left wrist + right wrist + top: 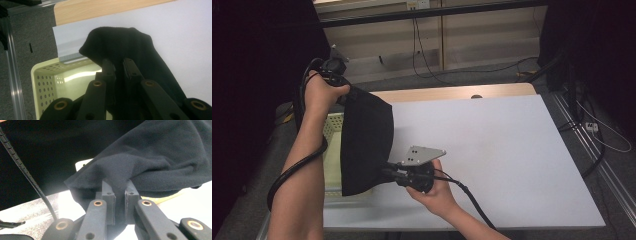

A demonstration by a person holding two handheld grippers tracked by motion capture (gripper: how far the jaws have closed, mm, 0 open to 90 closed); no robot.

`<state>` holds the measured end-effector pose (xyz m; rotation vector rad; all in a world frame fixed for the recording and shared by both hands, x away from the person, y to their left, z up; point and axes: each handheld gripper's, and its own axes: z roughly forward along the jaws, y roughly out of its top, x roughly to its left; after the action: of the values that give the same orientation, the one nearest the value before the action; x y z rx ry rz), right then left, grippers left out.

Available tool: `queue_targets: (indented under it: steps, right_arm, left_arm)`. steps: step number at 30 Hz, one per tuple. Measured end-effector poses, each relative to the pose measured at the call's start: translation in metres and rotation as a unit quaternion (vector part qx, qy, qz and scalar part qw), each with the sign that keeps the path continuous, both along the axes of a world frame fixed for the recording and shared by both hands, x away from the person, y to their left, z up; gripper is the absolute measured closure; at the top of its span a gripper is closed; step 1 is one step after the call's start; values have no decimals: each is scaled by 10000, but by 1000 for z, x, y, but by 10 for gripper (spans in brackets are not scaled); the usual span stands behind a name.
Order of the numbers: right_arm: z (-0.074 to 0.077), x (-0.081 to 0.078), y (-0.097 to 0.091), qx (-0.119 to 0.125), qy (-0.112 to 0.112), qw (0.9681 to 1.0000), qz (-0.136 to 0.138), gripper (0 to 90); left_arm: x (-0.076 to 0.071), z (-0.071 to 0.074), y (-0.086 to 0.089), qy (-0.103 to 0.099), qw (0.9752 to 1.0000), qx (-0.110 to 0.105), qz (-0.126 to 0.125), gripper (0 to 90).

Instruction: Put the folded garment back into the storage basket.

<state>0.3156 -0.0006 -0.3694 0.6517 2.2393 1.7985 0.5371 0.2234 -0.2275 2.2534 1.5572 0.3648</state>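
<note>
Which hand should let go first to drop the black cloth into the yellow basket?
Probably the right gripper: it pinches the black cloth's low edge beside the basket, while the left gripper holds it high.

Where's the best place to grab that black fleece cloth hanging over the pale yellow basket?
Grip the black fleece cloth at two corners of one edge, as the left gripper and right gripper do: it hangs limp, so corner pinches, coming in from outside each corner, keep it spread.

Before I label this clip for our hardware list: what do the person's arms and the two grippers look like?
Forearms bare, no sleeves or gloves visible. The left gripper is black, trailing a thick black cable. The right gripper is black too, topped by a grey three-cornered plate with small holes, with a ribbed black cable. Each gripper view shows matte black jaws on linkage arms with brass-coloured pivot rings.
</note>
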Motion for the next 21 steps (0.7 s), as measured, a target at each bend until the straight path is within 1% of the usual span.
queue_targets:
  steps: [1,3,9,21]
  right_arm:
    - [1,0,1,8,-15,10000,13,828]
    - [2,0,2,11,-9,10000,27,828]
    - [5,1,7,4,-22,10000,73,827]
    - [4,5,15,4,-1,9999,128,827]
  left_arm:
    - [0,0,0,-1,10000,21,4,817]
    - [0,1,1,7,10000,-11,21,817]
    - [2,1,5,15,10000,-8,16,817]
    - [3,3,14,-12,10000,-12,57,817]
